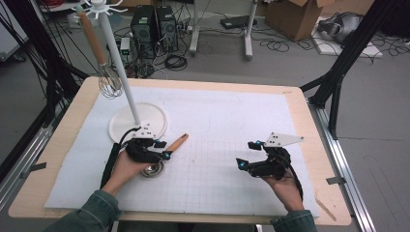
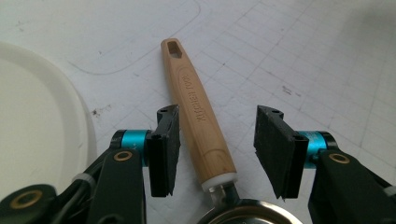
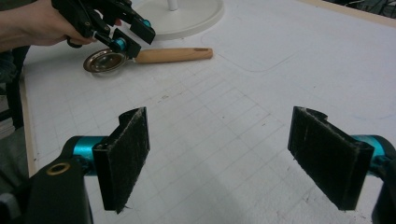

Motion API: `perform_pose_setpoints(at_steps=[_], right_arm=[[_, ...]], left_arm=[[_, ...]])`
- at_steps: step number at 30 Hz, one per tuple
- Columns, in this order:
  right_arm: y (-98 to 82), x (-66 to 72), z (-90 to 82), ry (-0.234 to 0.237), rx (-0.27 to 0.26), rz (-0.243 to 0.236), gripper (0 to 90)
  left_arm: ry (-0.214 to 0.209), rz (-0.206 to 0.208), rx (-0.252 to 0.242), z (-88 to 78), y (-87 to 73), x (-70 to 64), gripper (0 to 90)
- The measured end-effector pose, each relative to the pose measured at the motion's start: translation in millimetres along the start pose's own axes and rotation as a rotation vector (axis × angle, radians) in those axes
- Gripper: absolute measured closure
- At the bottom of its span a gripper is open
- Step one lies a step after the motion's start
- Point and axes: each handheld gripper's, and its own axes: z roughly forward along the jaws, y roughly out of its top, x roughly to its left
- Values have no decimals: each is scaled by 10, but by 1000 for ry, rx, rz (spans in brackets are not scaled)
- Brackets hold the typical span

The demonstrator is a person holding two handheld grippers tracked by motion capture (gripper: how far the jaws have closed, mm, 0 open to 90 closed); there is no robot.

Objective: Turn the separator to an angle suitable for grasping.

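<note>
A small metal strainer with a light wooden handle (image 1: 177, 143) lies on the white mat, its round metal bowl (image 1: 153, 170) toward the near side. My left gripper (image 1: 162, 149) hangs just over it. In the left gripper view the handle (image 2: 198, 116) runs between the two black pads, closer to the left pad, with a gap on each side, so my left gripper (image 2: 217, 149) is open. My right gripper (image 1: 246, 154) rests at the mat's right, open and empty (image 3: 224, 158). From there I see the left gripper (image 3: 133, 35) over the handle (image 3: 173, 55) and the bowl (image 3: 102, 61).
A white stand with a round base (image 1: 139, 121) and a leaning pole (image 1: 116, 53) sits just behind the left hand; its base (image 2: 42, 116) lies left of the jaws. A whisk (image 1: 110, 82) with a wooden handle hangs from the stand's top. The table's wooden rim (image 1: 309, 125) surrounds the mat.
</note>
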Motion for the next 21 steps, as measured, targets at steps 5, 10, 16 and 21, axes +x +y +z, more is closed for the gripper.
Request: perform_pose_setpoints(at_steps=[5, 10, 16, 21], right_arm=[[-1, -6, -3, 1, -5, -5, 198], [-1, -4, -1, 1, -1, -1, 199], [1, -10, -2, 0, -7, -3, 199], [4, -8, 1, -1, -4, -3, 198]], left_arm=[[20, -3, 27, 37, -8, 0, 526], [27, 6, 62, 73, -18, 3, 536], [35, 25, 80, 106, -17, -13, 560], [53, 34, 99, 139, -6, -39, 597]])
